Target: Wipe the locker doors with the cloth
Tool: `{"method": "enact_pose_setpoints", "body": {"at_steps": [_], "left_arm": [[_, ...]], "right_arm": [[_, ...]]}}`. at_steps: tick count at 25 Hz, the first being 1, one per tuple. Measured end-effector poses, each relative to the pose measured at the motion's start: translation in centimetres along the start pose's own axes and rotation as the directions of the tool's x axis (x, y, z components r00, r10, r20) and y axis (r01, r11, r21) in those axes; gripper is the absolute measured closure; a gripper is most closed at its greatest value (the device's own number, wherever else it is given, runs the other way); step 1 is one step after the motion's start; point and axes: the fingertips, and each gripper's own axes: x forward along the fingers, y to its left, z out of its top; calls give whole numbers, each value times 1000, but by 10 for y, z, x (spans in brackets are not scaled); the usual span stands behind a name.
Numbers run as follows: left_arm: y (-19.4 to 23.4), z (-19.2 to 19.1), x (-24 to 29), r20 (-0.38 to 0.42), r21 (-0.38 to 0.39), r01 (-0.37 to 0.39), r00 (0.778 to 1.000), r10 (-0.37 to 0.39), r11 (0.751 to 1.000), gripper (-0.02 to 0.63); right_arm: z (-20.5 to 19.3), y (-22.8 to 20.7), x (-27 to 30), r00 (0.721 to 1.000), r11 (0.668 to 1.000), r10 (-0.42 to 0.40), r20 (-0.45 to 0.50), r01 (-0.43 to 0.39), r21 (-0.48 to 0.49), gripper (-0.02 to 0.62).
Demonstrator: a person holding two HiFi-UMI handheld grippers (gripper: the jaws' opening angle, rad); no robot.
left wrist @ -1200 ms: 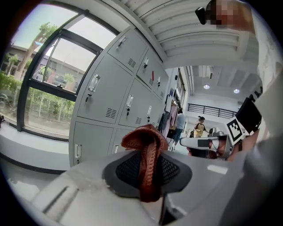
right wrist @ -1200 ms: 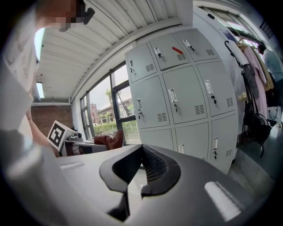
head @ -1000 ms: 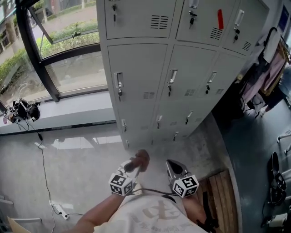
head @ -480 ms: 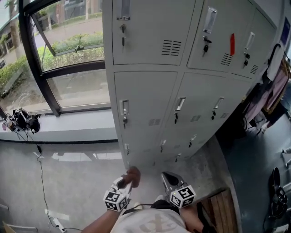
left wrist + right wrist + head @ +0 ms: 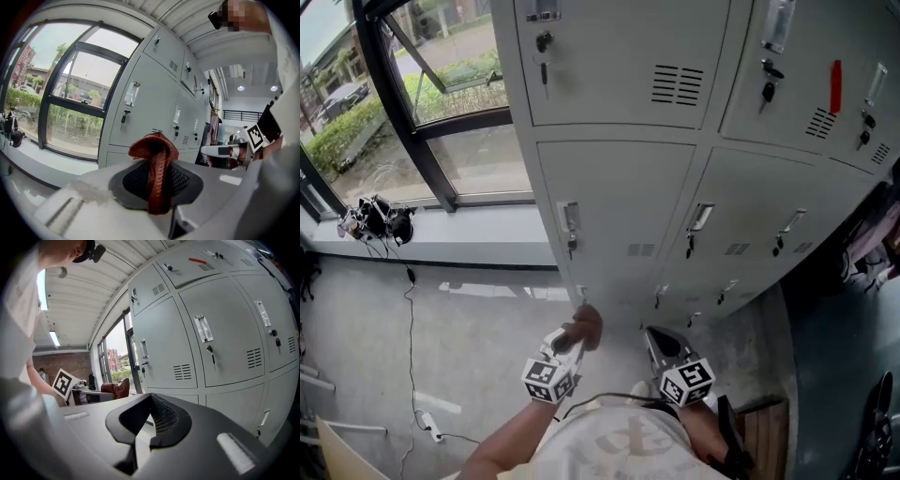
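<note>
Grey metal lockers (image 5: 675,141) fill the top of the head view, with doors in rows, each with a handle and a vent. My left gripper (image 5: 572,337) is held low in front of the person's body, a little short of the bottom doors, shut on a rust-brown cloth (image 5: 585,324). In the left gripper view the cloth (image 5: 154,147) sticks up in a fold from the closed jaws of the left gripper (image 5: 157,183), with the lockers (image 5: 154,108) ahead. My right gripper (image 5: 653,337) sits beside it, shut and empty; its jaws meet in the right gripper view (image 5: 149,420), facing the lockers (image 5: 211,333).
A large window (image 5: 441,94) and its sill (image 5: 459,239) adjoin the lockers on the left, with a dark bundle (image 5: 380,217) on the sill. A cable and power strip (image 5: 427,427) lie on the floor. A wooden pallet (image 5: 764,431) and hanging clothes (image 5: 877,244) are at right.
The head view has tilted upward and nearer the lockers, so higher doors show. Both grippers stay low by the body; the left one keeps its hold on the cloth.
</note>
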Motion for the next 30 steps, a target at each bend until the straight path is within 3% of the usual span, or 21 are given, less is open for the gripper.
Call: {"method": "enact_pose_setpoints", "body": {"at_steps": [4, 9, 13, 19, 23, 30], "left_arm": [[10, 0, 25, -10, 14, -70, 997, 70, 997, 534], [30, -5, 51, -7, -31, -177, 984, 177, 984, 534], [57, 5, 59, 0, -53, -310, 951, 311, 949, 534], [100, 5, 62, -8, -74, -402, 915, 403, 913, 534], [144, 12, 63, -32, -64, -494, 870, 493, 867, 534], [164, 33, 95, 35, -23, -420, 907, 421, 907, 534]], "right_arm": [[9, -23, 10, 999, 999, 46, 6, -46, 2, 588], [18, -53, 19, 995, 995, 100, 4, -100, 1, 588], [17, -69, 20, 991, 991, 134, -8, -134, 14, 588], [16, -80, 25, 990, 990, 139, -26, -138, 16, 588], [18, -80, 35, 994, 995, 103, -29, -103, 15, 588], [25, -77, 50, 1000, 1000, -3, -31, 3, 13, 588]]}}
